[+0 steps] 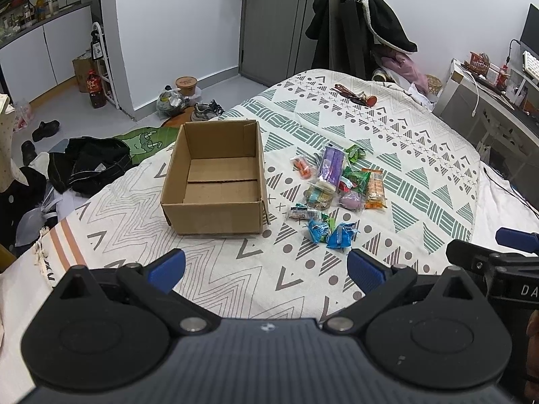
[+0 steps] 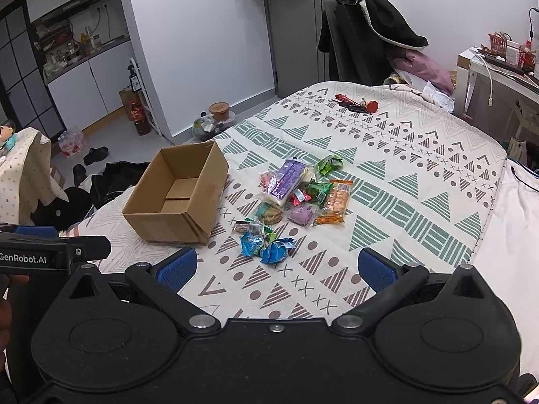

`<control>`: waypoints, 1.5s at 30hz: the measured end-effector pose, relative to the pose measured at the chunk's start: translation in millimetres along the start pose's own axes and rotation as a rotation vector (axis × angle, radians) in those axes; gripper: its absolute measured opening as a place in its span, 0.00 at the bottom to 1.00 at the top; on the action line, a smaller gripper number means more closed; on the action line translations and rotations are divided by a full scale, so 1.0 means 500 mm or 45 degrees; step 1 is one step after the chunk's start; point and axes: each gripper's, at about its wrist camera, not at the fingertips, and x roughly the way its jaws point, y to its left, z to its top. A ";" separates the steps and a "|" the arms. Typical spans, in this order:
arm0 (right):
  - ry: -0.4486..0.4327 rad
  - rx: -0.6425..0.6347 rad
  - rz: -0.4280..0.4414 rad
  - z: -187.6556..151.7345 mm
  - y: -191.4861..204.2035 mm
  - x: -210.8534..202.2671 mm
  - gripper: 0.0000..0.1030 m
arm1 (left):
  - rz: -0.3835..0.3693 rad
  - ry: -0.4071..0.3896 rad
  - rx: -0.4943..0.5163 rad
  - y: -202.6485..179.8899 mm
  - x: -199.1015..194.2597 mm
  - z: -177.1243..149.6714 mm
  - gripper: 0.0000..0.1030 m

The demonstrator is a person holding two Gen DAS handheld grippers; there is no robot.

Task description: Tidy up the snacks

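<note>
Left tongs (image 1: 266,269) and right tongs (image 2: 278,271) hovering over bed (image 1: 421,155), both spread apart, holding nothing. Snacks (image 1: 337,185) lying heaped just beside empty cardboard box (image 1: 215,181). Risk: slick overlapping wrappers slipping or coming up doubled; soft bedding letting box tip.

One cardboard box (image 1: 215,181), two blue packets (image 1: 328,232), one purple pack (image 1: 330,165)

Both wrist cameras look forward and slightly down from above the near edge of the patterned white-and-green bedspread (image 1: 387,141), each past its own open blue-padded claw. The left view faces the open brown cardboard box (image 1: 215,181) almost head-on; the right view sits further right, seeing the box obliquely. Both share the box, the pile of colourful wrapped snacks (image 2: 296,198) and the dark coat-draped chair (image 2: 367,33) beyond.
</note>
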 end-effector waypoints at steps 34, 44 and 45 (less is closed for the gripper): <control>-0.006 -0.014 -0.011 -0.001 -0.014 0.020 1.00 | -0.039 0.018 0.024 -0.032 0.033 -0.001 0.99; 0.034 0.032 -0.019 -0.009 -0.047 0.071 1.00 | -0.077 0.052 0.039 -0.056 0.089 0.011 0.99; 0.039 0.044 -0.011 -0.010 -0.052 0.077 1.00 | -0.086 0.056 0.039 -0.059 0.096 0.012 0.99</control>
